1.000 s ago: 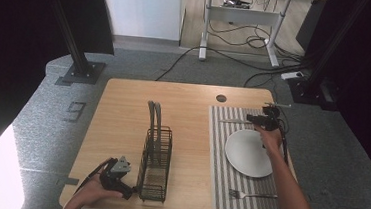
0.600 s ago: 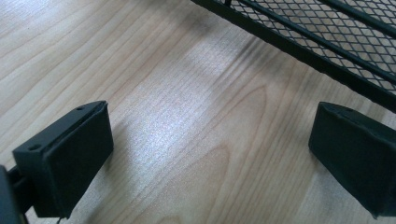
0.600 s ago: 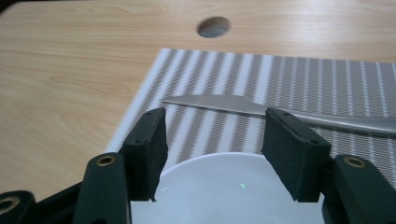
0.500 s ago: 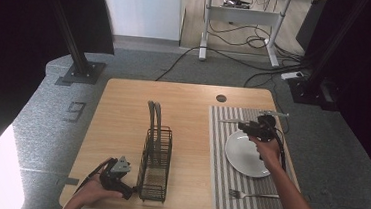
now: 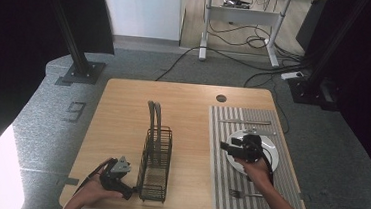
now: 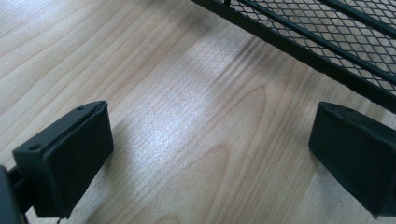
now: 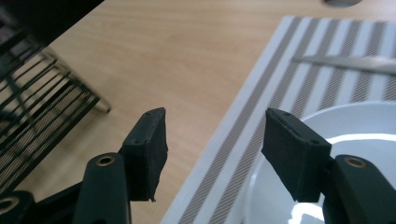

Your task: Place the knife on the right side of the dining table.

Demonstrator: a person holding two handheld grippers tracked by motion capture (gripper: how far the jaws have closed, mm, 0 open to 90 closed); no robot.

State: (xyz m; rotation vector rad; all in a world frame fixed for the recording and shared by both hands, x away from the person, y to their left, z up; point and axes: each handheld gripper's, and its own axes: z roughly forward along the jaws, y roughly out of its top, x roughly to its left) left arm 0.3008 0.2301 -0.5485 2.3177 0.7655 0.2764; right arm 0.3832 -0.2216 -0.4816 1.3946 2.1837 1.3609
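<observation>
wooden table (image 5: 127, 115) with a black wire rack (image 5: 156, 160) standing left of centre and a striped placemat (image 5: 217, 182) on the right half. on the mat a white plate (image 5: 270, 159); beyond it a knife (image 5: 245, 121) lies crosswise, and a fork (image 5: 244, 194) lies near the mat's near edge. right gripper (image 5: 225, 146) hangs over the plate's left rim, pointing toward the rack, jaws parted to a moderate gap with nothing between them; in the right gripper view (image 7: 212, 133) the gap frames the mat's edge and bare wood, the plate (image 7: 345, 140) lies under the right-hand jaw, the knife blade (image 7: 345, 63) farther off, the rack (image 7: 42, 107) at the left edge. left gripper (image 5: 129, 193) rests low at the near left of the table, its tip just beside the foot of the rack; in the left gripper view (image 6: 210, 144) its jaws stand wide apart, empty, only wood grain between them, with the rack's mesh base (image 6: 336, 42) crossing the upper right, close to the right-hand jaw, contact unclear.
</observation>
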